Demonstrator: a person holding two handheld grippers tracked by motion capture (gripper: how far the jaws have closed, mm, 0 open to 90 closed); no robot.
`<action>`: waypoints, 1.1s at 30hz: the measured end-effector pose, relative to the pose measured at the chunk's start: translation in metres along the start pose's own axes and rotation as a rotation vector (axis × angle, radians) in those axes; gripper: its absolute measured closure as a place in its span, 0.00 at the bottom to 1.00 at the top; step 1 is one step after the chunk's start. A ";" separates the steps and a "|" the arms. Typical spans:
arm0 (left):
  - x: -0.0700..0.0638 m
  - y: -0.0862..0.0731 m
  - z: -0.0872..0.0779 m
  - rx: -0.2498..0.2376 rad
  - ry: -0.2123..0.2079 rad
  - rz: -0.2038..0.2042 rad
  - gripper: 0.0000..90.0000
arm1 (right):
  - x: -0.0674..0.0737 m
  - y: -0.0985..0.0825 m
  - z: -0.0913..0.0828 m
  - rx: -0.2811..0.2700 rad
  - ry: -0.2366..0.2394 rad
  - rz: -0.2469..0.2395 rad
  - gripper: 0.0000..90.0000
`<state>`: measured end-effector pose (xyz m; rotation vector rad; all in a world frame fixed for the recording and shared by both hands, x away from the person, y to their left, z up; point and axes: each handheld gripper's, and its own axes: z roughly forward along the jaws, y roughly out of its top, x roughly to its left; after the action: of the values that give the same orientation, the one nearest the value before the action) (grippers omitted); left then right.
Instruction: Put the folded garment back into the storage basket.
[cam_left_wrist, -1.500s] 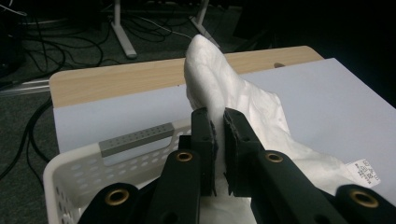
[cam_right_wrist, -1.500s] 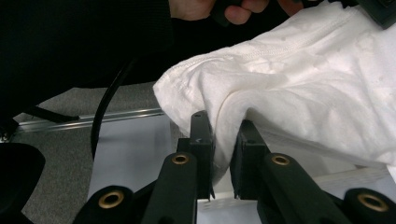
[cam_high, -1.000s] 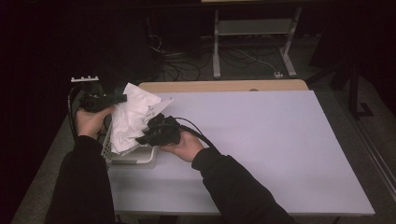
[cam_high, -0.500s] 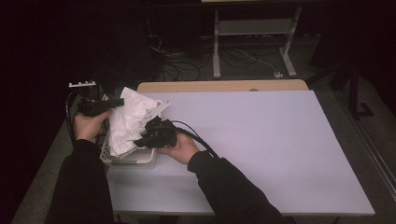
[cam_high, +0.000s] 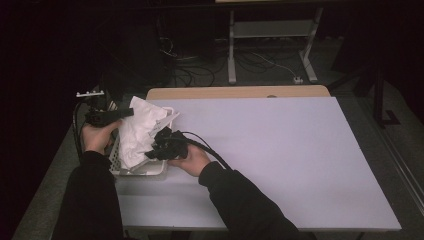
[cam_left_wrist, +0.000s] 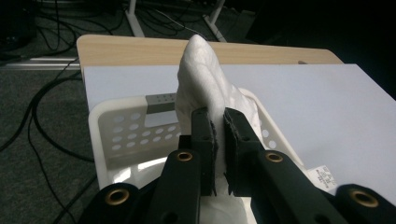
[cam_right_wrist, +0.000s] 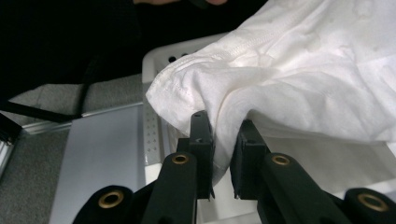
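A crumpled white cloth hangs over a white perforated basket at the table's left edge. My left gripper is shut on the cloth's upper left part; in the left gripper view a peak of the cloth rises from between the black jaws of that gripper above the basket. My right gripper is shut on the cloth's lower right fold; the right gripper view shows a hemmed fold of cloth pinched in the right gripper over the basket's rim.
The lilac tabletop stretches to the right of the basket, with a wooden strip along its far edge. Cables and a metal stand lie on the floor beyond. A fabric label shows at the basket's right side.
Both grippers have sunk a little with the cloth, which now bunches lower into the basket. Both stay shut on it.
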<state>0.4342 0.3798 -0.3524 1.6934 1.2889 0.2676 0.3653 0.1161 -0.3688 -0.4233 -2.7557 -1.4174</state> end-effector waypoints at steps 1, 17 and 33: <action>0.002 -0.003 0.001 -0.002 -0.003 0.000 0.92 | -0.001 -0.001 0.002 0.005 0.004 0.009 0.88; 0.008 -0.013 0.007 0.053 0.022 0.010 0.92 | 0.001 -0.005 0.017 0.055 0.015 0.015 0.88; 0.007 -0.016 0.017 0.144 0.080 -0.018 0.91 | 0.000 -0.005 0.017 0.094 0.023 0.033 0.75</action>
<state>0.4385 0.3759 -0.3763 1.8066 1.4110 0.2390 0.3655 0.1266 -0.3830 -0.4444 -2.7700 -1.2708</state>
